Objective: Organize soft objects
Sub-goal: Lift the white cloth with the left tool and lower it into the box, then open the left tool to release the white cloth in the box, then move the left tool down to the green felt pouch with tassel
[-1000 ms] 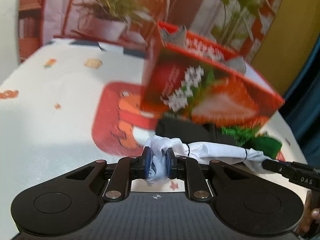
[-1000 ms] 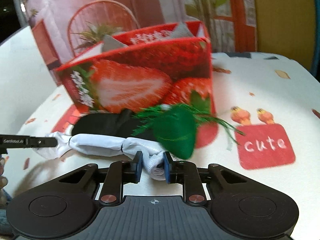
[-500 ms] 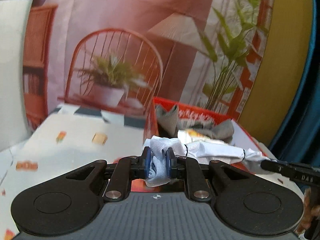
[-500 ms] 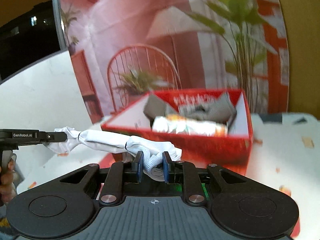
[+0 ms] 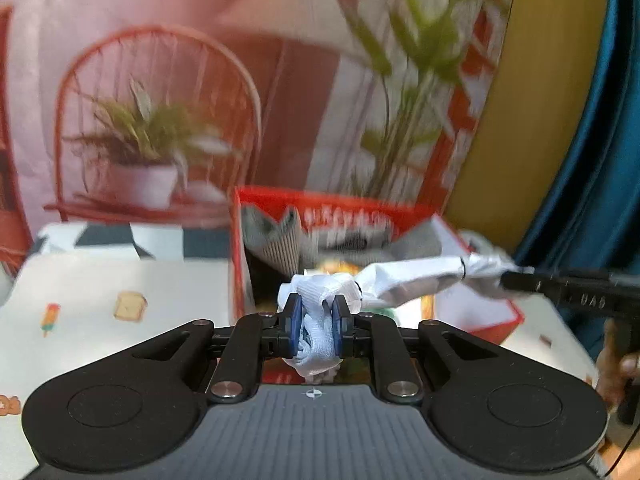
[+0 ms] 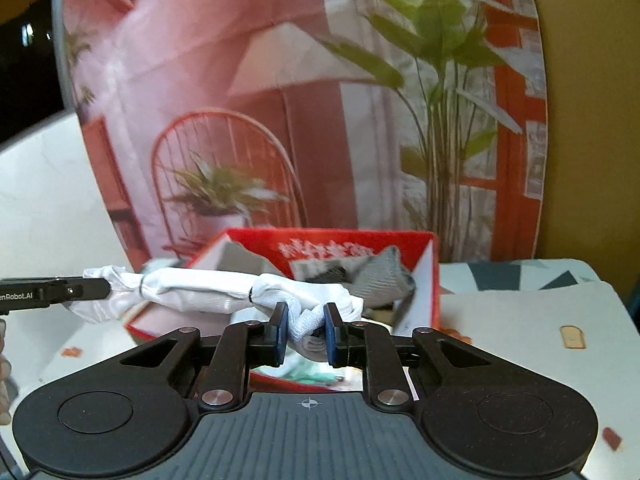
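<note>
the left gripper (image 5: 316,330) has its blue fingers (image 5: 295,330) squeezed tight on one end of a long white cloth roll (image 5: 416,278). the right gripper (image 6: 306,334) has its fingers (image 6: 280,334) pinched on the other end of the same roll. so the roll hangs in the air, pulled out long between the two grippers. thin dark bands are tied around it in a couple of spots.

the roll is up over the red box (image 6: 428,280), which has strawberry pictures and white writing on it. the box is open at the top. inside it there are grey soft things (image 6: 384,276) and something with orange and white on it (image 5: 336,268). it is too blurry to tell what that one is.

the box sits on the worktop (image 5: 100,280), which has a pale cover with little toast and ice pop pictures. behind it hangs a big picture wall with a red chair and green plants (image 6: 224,192). a bit of a person's hand (image 5: 616,364) shows at the right edge of the left view.
</note>
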